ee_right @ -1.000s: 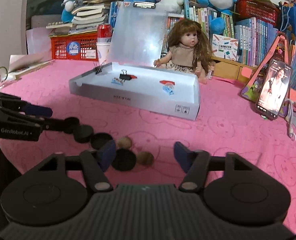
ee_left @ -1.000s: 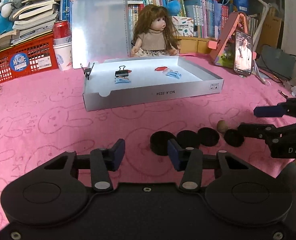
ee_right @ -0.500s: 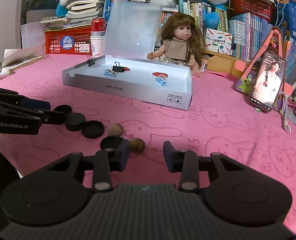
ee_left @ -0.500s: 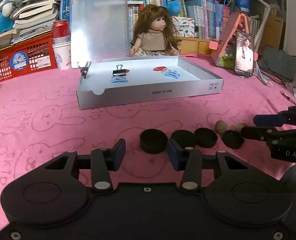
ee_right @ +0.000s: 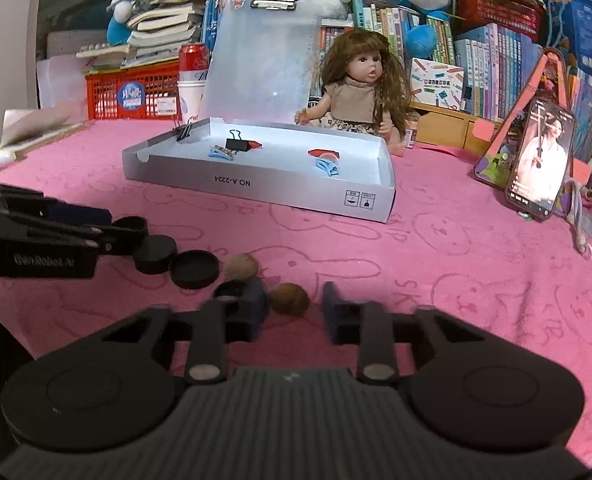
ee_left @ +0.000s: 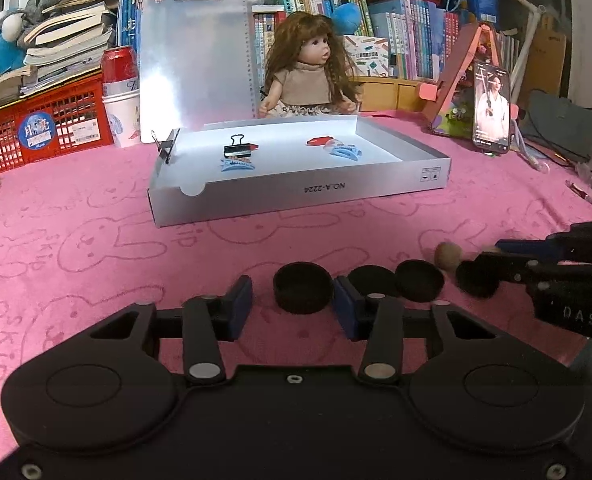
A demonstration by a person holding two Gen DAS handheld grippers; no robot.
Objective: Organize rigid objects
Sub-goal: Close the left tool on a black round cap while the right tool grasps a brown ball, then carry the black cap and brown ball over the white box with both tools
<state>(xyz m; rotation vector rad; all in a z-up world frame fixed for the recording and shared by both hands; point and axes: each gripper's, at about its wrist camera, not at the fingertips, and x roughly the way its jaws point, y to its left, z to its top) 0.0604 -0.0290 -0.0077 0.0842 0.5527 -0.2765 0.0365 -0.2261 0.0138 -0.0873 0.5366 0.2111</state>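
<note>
Left fingers point(ee_left: 243, 296) were closing around a black cap point(ee_left: 303, 293), not yet gripping. Right gripper point(ee_right: 294, 307) sat fully clenched, tilted down beside a nut point(ee_right: 290, 298). Pink cloth point(ee_right: 456, 264) lay open toward the tray point(ee_right: 256, 186).

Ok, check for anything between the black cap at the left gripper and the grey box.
Nothing visible. The black cap sits between the fingers of the left gripper, whose jaws are closing; only pink cloth lies from it to the grey box's front wall.

Matt black plastic caps point(ee_left: 303, 288); fuzzy pink cloth point(ee_left: 96, 240); glossy tray point(ee_left: 296, 196)
</note>
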